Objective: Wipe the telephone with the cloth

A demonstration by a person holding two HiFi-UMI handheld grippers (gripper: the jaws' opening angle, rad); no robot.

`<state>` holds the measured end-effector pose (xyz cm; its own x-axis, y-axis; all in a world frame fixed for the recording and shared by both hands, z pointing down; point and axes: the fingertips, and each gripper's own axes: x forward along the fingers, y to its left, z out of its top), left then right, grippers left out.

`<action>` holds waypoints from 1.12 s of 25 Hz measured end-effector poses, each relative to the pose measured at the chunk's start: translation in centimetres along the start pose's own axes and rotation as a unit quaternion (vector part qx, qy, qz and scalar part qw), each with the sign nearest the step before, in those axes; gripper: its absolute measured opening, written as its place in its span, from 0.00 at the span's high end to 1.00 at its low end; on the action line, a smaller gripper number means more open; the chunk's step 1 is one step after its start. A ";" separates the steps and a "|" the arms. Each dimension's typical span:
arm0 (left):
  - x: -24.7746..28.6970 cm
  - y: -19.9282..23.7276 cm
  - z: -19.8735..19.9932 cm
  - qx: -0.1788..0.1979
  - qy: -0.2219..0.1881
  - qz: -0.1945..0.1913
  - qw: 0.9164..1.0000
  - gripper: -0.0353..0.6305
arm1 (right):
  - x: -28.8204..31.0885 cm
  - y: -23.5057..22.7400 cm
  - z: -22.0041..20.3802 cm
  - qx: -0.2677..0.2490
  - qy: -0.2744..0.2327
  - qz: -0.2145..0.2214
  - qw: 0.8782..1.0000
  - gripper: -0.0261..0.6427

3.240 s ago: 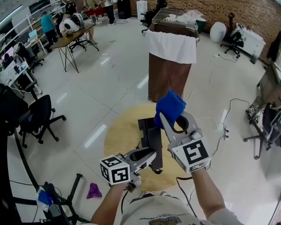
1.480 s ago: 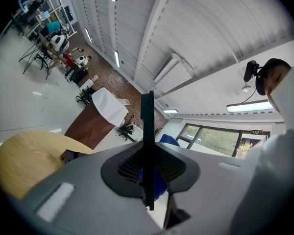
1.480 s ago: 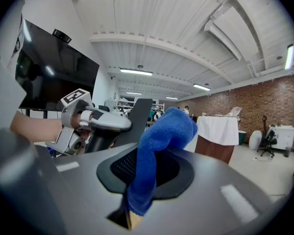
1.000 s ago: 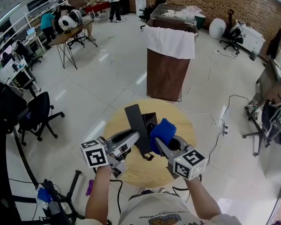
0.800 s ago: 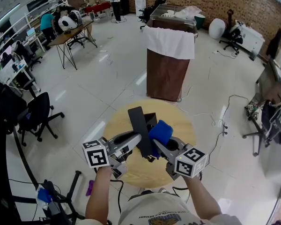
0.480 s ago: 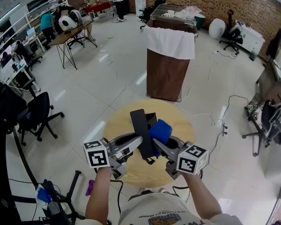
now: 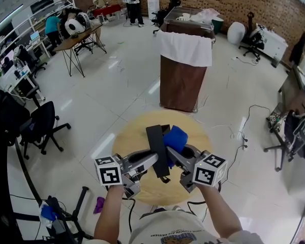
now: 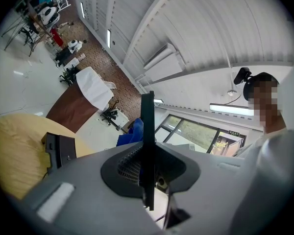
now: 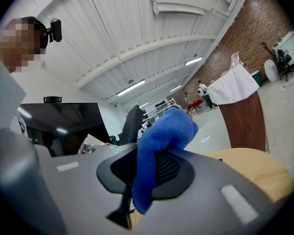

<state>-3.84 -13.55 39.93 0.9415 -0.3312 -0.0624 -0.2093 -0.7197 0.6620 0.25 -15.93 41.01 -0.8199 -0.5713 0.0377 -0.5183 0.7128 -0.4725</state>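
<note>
Both grippers slid slightly right. Head view: left gripper [image 7: 153,158] clamps the handset [image 7: 157,145] above the table [image 7: 129,144], edges well clear; cloth [image 7: 176,138] touches its right side. Left gripper view: phone base [image 8: 59,151] sits left. Right gripper view: right gripper [image 9: 146,166] pinches the cloth.

Bright, even light from ceiling strip lights [image 9: 131,87]; glare streaks the floor [image 7: 102,145]; fisheye edges bend.

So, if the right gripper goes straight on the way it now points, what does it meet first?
Probably the flat black telephone handset clamped in the left gripper. The folded blue cloth in the right gripper sits right beside it, though contact is unclear.
</note>
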 end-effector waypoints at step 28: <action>1.2 -0.9 -3.1 -0.008 0.029 -0.016 0.999 0.86 | 0.7 -0.8 6.2 -0.039 -0.048 -0.004 0.998 0.87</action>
<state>-1.73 -11.37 41.58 0.9616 -0.2715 -0.0402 -0.1751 -0.7198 0.6717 1.63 -19.42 36.00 -0.7909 -0.6103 -0.0451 -0.5445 0.7355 -0.4031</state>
